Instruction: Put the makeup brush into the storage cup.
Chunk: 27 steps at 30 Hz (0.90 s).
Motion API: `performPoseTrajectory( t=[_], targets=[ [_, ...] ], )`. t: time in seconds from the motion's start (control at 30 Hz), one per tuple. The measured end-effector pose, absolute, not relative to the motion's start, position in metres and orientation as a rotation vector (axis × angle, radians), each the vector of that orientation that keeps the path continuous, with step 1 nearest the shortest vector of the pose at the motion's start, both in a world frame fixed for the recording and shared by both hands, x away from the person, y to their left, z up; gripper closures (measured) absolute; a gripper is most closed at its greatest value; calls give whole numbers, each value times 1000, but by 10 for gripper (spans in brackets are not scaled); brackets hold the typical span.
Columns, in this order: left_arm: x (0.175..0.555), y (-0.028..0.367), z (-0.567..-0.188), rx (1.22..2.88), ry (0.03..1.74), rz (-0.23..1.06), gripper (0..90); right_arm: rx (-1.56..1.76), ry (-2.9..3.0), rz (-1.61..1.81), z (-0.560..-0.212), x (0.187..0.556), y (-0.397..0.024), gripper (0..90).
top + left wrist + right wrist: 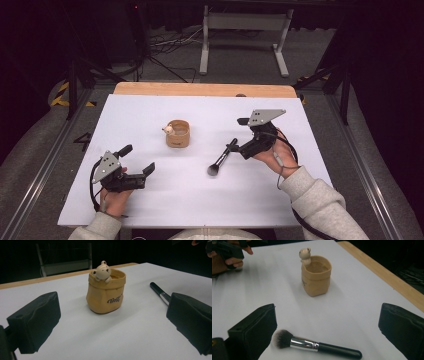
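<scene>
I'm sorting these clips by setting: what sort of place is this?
Most likely a lab or studio set up for recording. A white-covered table stands in a dark room, cables trail over the grey floor behind it, and metal framing flanks the table.

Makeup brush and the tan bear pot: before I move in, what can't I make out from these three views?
- Black-handled makeup brush: in the left gripper view the right jaw hides its bristle end.
- Tan bag-shaped pot with a bear figure: in the right gripper view its near wall hides its bottom inside.
- Dark lettering on the pot: too blurred to read in the left gripper view.
- Right gripper: in the high view, its jaws look close to the handle; contact is unclear.
</scene>
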State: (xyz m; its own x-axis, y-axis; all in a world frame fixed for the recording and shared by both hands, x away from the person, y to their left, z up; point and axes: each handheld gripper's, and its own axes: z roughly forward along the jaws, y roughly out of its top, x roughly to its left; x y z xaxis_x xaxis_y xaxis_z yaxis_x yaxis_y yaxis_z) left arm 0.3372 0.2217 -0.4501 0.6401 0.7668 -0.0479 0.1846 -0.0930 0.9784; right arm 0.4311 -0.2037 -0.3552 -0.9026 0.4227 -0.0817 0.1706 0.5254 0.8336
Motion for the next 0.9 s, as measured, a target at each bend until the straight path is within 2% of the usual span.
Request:
performPoseTrajectory(
  t=[0.9],
  targets=[
    [341,221,-452,1637,798,545,0,441,2825,953,-349,460,-174,13]
  ],
)
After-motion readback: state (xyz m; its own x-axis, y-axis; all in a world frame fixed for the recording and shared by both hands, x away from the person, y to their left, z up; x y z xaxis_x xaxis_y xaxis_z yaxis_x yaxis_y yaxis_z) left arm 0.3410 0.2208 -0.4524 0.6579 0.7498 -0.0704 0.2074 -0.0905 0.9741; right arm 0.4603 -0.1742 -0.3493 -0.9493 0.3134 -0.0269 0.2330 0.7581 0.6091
